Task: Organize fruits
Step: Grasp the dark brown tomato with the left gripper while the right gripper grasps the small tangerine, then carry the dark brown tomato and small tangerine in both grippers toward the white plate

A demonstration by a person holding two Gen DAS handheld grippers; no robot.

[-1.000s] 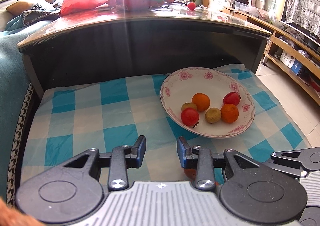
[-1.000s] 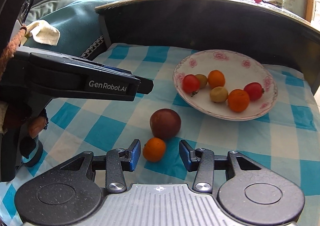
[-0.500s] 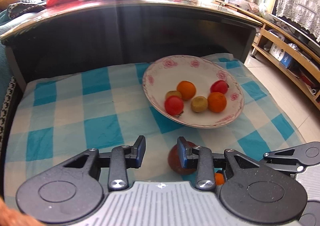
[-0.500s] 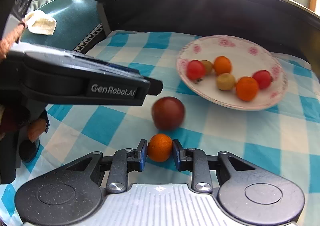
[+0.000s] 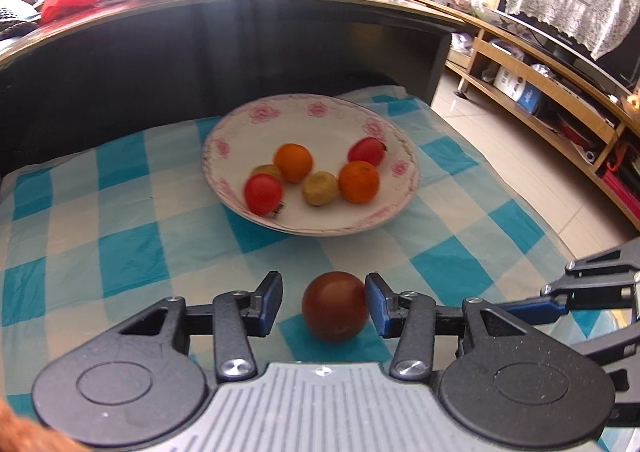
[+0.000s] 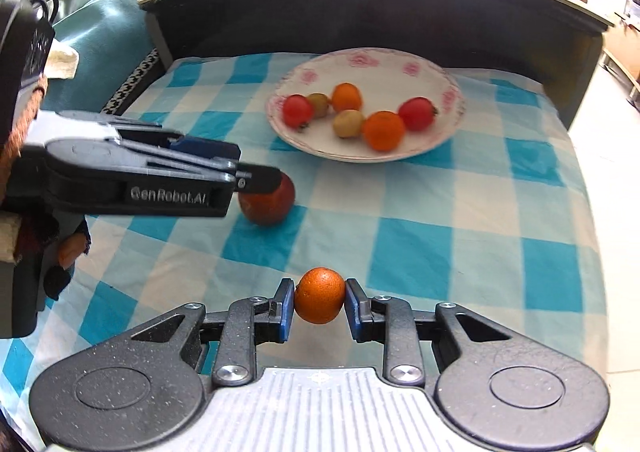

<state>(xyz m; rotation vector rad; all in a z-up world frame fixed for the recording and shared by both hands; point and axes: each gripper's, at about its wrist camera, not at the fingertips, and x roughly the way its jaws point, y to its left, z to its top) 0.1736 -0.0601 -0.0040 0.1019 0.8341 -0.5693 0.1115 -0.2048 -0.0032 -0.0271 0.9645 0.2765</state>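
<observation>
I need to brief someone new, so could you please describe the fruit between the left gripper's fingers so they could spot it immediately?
Start at the flowered plate on the blue checked cloth. Nearer the camera, off the plate, one fruit lies alone on the cloth: the dark red plum, in the left gripper. It is bigger and much darker than the plate's oranges and tomatoes.

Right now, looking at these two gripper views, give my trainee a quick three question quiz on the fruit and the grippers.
1. How many fruits lie in the floral plate?
2. True or false: the right gripper is shut on the small orange.
3. The dark red fruit sits: A in the plate, B on the checked cloth between the left gripper pads, C on the dark counter.

Key: 1 six. 2 true. 3 B; the jaws have just been opening and only one pad is near it.
</observation>
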